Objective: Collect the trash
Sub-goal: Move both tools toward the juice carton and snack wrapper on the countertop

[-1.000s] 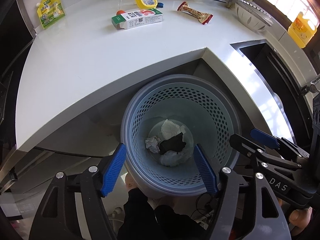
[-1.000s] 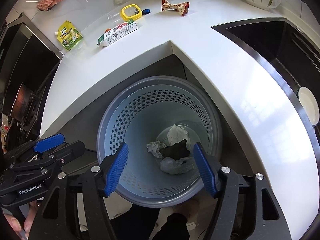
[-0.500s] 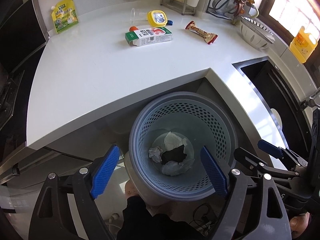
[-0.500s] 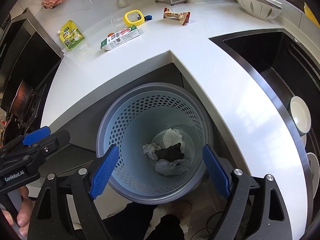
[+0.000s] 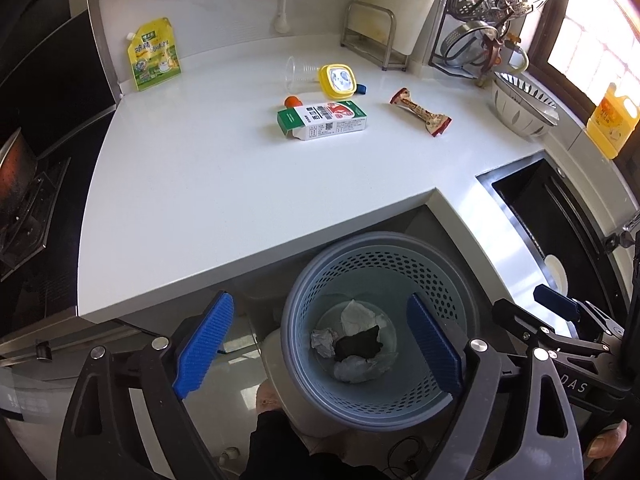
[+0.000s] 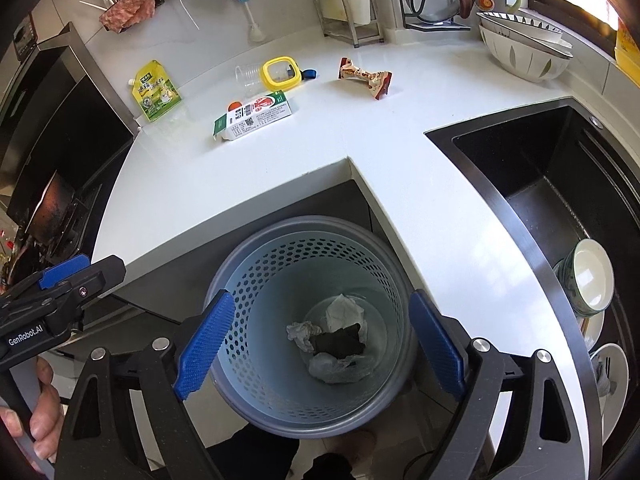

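Both tools spread wide, empty: left tool (image 5: 316, 344) and right tool (image 6: 320, 340) poised above the perforated bin (image 5: 460, 300) tucked under the desk's inner corner, crumpled paper (image 5: 360, 316) and a dark scrap (image 5: 358, 344) at its bottom. On the desk (image 5: 200, 184) toward the back edge: carton (image 5: 322, 120), snack wrapper (image 5: 420, 111), yellow lid (image 5: 337, 78), clear cup (image 5: 298, 72); green pouch (image 5: 154, 54) at the back left corner. Only in the right view: bowls (image 6: 588, 276) inside the sink (image 6: 532, 176). Only in the left view: yellow oil bottle (image 5: 612, 120). Compared with a second ago, both tools raised higher, bin smaller in frame.
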The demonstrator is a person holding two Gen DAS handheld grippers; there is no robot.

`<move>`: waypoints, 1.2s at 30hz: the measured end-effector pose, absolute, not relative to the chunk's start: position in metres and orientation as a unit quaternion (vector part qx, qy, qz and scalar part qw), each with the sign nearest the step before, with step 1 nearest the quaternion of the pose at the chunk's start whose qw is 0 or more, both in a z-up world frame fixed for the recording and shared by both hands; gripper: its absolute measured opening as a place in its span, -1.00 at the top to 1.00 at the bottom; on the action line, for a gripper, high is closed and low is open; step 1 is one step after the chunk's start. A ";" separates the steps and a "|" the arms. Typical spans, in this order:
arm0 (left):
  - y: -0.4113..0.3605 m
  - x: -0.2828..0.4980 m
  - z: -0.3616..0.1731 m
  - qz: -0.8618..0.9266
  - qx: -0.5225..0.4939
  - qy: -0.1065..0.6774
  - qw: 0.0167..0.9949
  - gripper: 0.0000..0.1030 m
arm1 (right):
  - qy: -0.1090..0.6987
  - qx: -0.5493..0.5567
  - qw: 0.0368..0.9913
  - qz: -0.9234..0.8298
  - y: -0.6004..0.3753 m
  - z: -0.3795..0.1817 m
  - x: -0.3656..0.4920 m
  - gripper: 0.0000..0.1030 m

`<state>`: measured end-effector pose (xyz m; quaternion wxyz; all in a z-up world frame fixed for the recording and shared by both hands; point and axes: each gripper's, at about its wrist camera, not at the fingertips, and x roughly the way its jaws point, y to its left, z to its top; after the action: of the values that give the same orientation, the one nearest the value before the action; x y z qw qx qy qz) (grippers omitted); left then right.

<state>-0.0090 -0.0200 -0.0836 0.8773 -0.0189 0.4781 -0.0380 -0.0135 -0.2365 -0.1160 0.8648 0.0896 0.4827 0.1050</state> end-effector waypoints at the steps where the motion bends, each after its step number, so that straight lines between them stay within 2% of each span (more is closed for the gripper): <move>1: -0.018 -0.005 -0.083 -0.039 -0.018 0.477 0.878 -0.68 | 0.480 0.093 0.866 0.106 -0.236 -0.115 -0.011 -0.65; 19: 0.022 0.126 -0.081 -0.110 0.033 0.443 0.889 -0.68 | 0.476 0.155 0.865 0.043 -0.216 -0.108 0.066 -0.65; 36: -0.008 0.239 -0.142 -0.218 0.094 0.440 0.866 -0.68 | 0.485 0.200 0.851 -0.030 -0.205 -0.129 0.104 -0.65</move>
<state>0.2392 -0.0077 -0.1420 0.8661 0.0941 0.4399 -0.2182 0.1040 -0.2053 -0.1294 0.8509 0.1998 0.4849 -0.0299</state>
